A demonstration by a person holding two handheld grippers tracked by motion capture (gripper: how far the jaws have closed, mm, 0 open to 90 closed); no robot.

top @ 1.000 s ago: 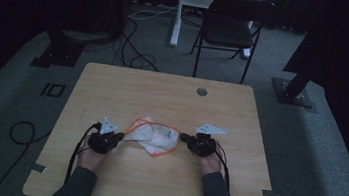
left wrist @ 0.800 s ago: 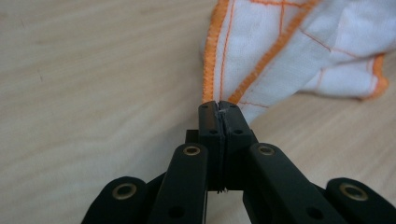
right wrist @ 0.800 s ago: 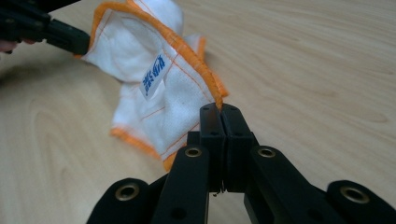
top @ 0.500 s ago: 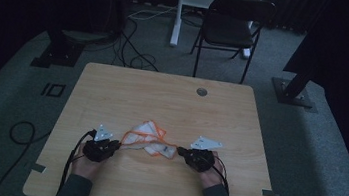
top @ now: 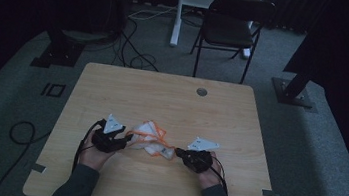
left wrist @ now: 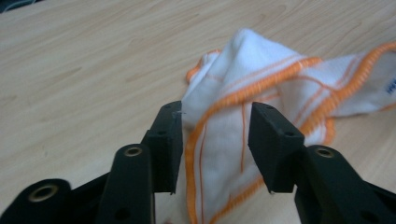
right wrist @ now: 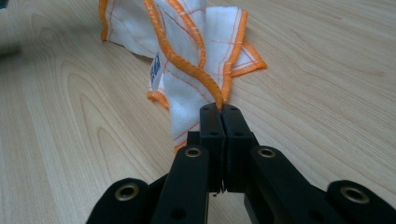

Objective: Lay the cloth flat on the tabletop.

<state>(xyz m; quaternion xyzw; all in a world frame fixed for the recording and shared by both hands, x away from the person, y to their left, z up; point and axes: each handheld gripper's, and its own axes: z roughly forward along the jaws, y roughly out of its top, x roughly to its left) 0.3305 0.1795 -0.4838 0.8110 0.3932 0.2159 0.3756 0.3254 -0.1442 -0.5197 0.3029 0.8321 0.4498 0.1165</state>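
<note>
On the wooden table [top: 162, 96], between both grippers, a white orange-edged cloth [top: 150, 138] with an unreadable blue label: left gripper [left wrist: 217, 140] just opened around its loose edge, right gripper [right wrist: 222, 114] clamped on its hem.

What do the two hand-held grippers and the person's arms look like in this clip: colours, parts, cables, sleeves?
Both are black. The left hand-held gripper and the right hand-held gripper each carry a pale grey three-cornered plate on top and trail a thin black cable. Up close, each has two blocky matte black jaws on arms with brass-coloured ringed holes. The person wears dark grey long sleeves.
</note>
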